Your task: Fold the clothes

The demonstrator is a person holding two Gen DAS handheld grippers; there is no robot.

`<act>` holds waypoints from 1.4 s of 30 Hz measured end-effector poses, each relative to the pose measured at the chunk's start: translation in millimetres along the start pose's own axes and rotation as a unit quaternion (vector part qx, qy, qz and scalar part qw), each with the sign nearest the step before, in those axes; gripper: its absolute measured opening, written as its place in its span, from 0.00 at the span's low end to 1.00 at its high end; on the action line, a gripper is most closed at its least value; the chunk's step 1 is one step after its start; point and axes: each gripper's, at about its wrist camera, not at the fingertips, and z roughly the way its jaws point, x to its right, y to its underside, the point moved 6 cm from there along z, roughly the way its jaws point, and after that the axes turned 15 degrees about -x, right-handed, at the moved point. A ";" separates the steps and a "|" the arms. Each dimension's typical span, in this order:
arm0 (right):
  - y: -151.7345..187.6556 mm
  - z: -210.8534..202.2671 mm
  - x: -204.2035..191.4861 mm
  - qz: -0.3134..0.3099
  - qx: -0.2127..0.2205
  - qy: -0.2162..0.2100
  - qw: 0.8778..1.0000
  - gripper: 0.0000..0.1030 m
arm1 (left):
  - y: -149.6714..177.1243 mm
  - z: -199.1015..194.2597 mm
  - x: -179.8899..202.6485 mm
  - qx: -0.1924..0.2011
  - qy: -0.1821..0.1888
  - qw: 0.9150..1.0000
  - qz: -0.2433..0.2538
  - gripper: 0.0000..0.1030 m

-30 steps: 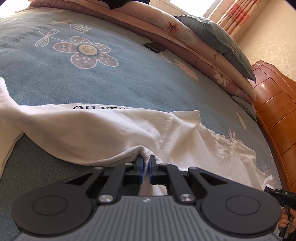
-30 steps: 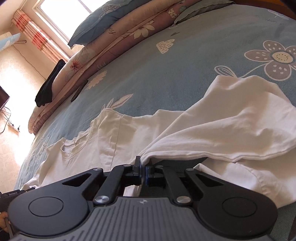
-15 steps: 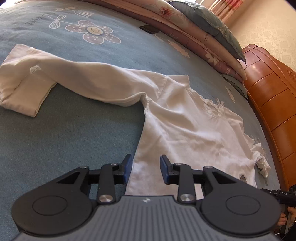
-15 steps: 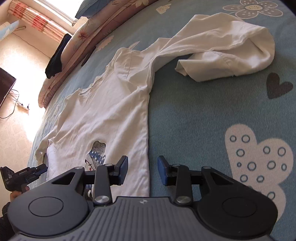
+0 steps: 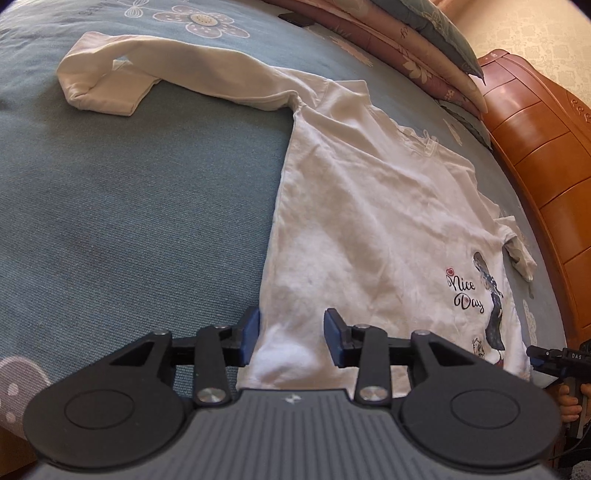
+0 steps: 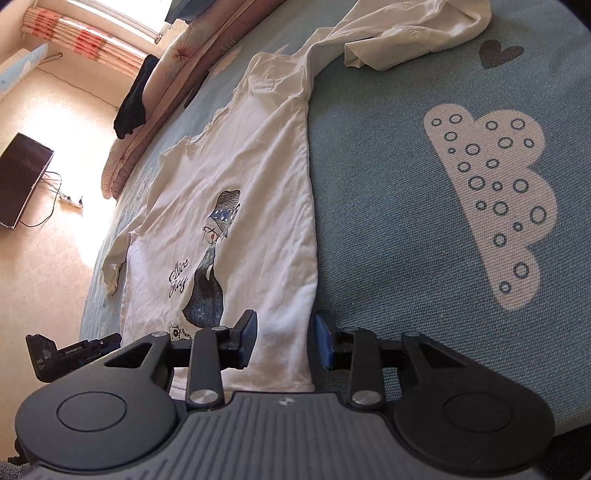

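A white long-sleeved shirt [image 5: 369, 221] with a "Nice Day" girl print lies flat on the blue bedspread [image 5: 129, 221]. One sleeve [image 5: 166, 70] is stretched out sideways and doubled back on itself. My left gripper [image 5: 291, 339] stands open over the hem, with the shirt's near left corner lying loose between its jaws. In the right wrist view the shirt [image 6: 251, 155] runs away from me. My right gripper [image 6: 284, 339] has the near right hem corner between its jaws, which are closing. Its pads do not press on the cloth.
Stacked quilts and pillows [image 5: 424, 48] line the far side of the bed, with a dark phone [image 5: 295, 20] in front of them. A wooden headboard [image 5: 535, 147] rises on the right. A dark garment [image 6: 135, 99] hangs off the quilts. A TV [image 6: 22, 181] stands on the floor.
Both grippers were shut on raised shirt cloth a second ago. They let go and drew back to the hem, leaving the sleeve on the bed. The right jaws have narrowed since half a second ago.
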 end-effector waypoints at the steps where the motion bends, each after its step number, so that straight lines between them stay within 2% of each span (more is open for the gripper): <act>1: -0.3 1.3 -0.1 0.002 0.002 0.003 1.000 0.13 | -0.3 0.6 2.1 0.000 -0.011 1.000 0.002 0.31; 2: -0.8 2.3 -0.9 0.001 0.003 0.010 1.000 0.03 | -0.4 0.9 4.6 -0.002 -0.023 1.000 0.005 0.26; 3: -1.2 1.0 -3.2 -0.003 0.005 0.014 1.000 0.03 | -0.1 0.3 7.6 -0.005 -0.034 0.999 0.011 0.08; 4: -1.7 -2.0 -6.2 -0.008 0.008 0.016 1.000 0.03 | 0.8 -2.5 10.3 -0.005 -0.038 0.999 0.013 0.03; 10: -5.7 -37.8 -32.8 -0.056 0.024 0.028 0.998 0.03 | 7.1 -33.5 23.8 0.001 -0.023 1.000 0.015 0.02; 13: -8.1 -20.2 -15.8 -0.030 -0.005 0.068 0.997 0.05 | 9.9 -18.3 11.6 -0.032 -0.051 0.998 -0.008 0.04; 15: -4.8 -9.9 -0.9 -0.005 -0.015 0.064 0.998 0.15 | 12.4 -6.8 1.1 -0.047 -0.063 0.997 -0.023 0.06; 16: -2.4 -8.4 4.2 0.004 -0.013 0.054 0.998 0.15 | 13.8 -4.7 -2.2 -0.047 -0.062 0.997 -0.028 0.08; 17: 0.3 -11.3 5.8 0.009 -0.008 0.042 0.999 0.19 | 15.0 -6.7 -2.9 -0.043 -0.055 0.997 -0.029 0.11; 18: 3.4 -14.8 5.8 0.007 -0.003 0.039 0.999 0.30 | 15.8 -9.9 -2.4 -0.040 -0.051 0.998 -0.025 0.16; 19: 6.3 -18.8 4.7 0.001 0.003 0.044 0.999 0.33 | 16.6 -13.5 -1.4 -0.036 -0.052 0.998 -0.020 0.27; 20: 7.8 -22.7 2.7 -0.008 0.010 0.058 0.998 0.33 | 16.6 -17.3 0.3 -0.030 -0.055 0.998 -0.013 0.30; 23: 3.0 -38.3 -11.0 -0.039 0.044 0.090 0.994 0.32 | 11.8 -30.3 9.0 -0.010 -0.079 0.997 0.010 0.30; 26: -10.6 -42.6 -37.1 -0.083 0.065 0.073 0.992 0.32 | 3.6 -39.5 34.0 0.009 -0.070 0.996 0.053 0.31; 30: -21.3 2.1 -70.9 -0.129 0.016 0.064 0.989 0.32 | 2.5 -16.3 80.4 -0.015 -0.048 0.990 0.129 0.34; 33: -10.4 43.8 -84.9 -0.159 -0.034 0.079 0.984 0.32 | 9.5 11.6 96.2 -0.045 -0.066 0.982 0.170 0.34; 34: -4.1 54.7 -86.3 -0.166 -0.048 0.088 0.981 0.32 | 13.7 19.9 95.0 -0.057 -0.081 0.980 0.174 0.34; 36: 6.6 59.7 -88.6 -0.178 -0.049 0.097 0.978 0.33 | 21.7 26.6 87.9 -0.064 -0.100 0.977 0.177 0.33; 37: 11.7 58.5 -89.4 -0.182 -0.055 0.098 0.977 0.33 | 26.3 25.4 82.9 -0.064 -0.105 0.977 0.175 0.38; 42: 31.0 50.6 -85.2 -0.165 -0.089 0.089 0.978 0.35 | 51.0 4.2 57.9 -0.080 -0.103 0.979 0.158 0.38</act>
